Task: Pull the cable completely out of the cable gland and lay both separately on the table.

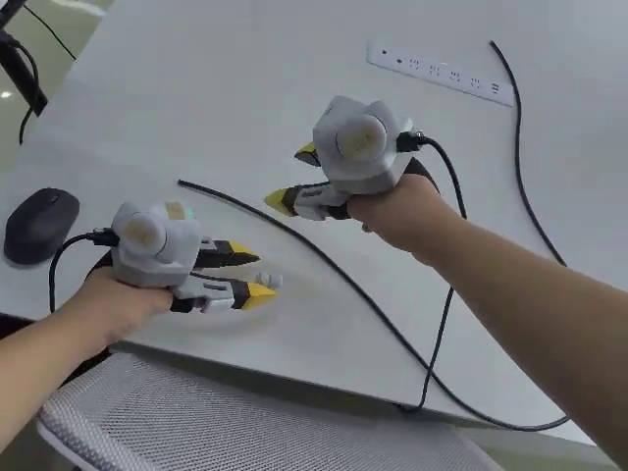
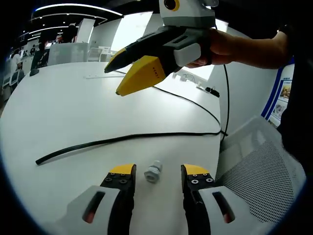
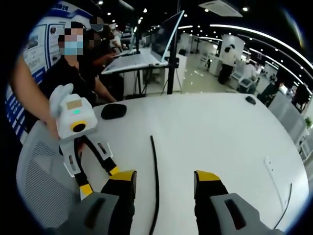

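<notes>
My left gripper (image 1: 253,273) has its 2 fingers wide, holding nothing; the small white plastic cable gland (image 2: 153,171) lies on the white desk (image 1: 196,78) between their tips, apart from the thin black cable (image 1: 324,257). That cable lies loose on the desk, long axis crossing ahead of these fingers, free end to their left. My right gripper (image 3: 165,175), fingers wide and empty, hovers pointing along the cable

Right gripper (image 3: 165,177): jaws apart, over the white table (image 3: 215,132).
Cable (image 3: 155,171): black, flat on the table, seen between the jaws.
Left gripper (image 3: 100,179): at left, jaws spread.
Mouse (image 3: 113,111): farther back.
</notes>
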A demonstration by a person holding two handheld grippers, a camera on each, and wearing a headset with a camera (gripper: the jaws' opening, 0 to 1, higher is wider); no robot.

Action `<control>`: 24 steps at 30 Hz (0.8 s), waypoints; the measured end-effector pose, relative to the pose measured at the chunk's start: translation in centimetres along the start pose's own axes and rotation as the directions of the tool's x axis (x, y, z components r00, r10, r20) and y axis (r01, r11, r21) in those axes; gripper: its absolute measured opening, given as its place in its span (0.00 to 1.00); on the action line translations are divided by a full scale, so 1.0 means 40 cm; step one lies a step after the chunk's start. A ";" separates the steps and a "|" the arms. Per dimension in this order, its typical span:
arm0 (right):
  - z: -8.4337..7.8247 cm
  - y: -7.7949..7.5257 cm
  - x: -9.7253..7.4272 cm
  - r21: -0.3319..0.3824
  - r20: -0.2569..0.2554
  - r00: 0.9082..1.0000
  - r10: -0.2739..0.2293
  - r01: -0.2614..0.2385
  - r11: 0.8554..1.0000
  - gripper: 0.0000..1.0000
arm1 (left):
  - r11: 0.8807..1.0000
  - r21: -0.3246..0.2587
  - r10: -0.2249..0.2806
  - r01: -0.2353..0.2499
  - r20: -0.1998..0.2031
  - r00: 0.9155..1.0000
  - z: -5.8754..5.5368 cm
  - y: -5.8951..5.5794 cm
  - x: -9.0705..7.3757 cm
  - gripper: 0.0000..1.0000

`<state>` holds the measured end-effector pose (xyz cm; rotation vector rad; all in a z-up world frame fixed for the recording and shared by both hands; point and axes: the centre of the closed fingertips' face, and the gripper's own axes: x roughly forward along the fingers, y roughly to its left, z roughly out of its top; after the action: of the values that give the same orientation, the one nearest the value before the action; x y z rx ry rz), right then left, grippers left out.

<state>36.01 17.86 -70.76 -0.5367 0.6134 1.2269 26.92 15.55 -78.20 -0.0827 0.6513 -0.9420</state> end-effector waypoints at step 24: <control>-0.103 0.037 -0.356 0.299 0.225 0.961 -0.162 0.090 0.950 0.76 | 0.997 -0.057 0.048 -0.043 0.084 0.995 0.116 -0.067 -0.156 0.63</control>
<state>30.89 5.60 -64.00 -0.1719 0.5234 1.0401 24.96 17.79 -70.54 -0.1556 0.5978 -0.8723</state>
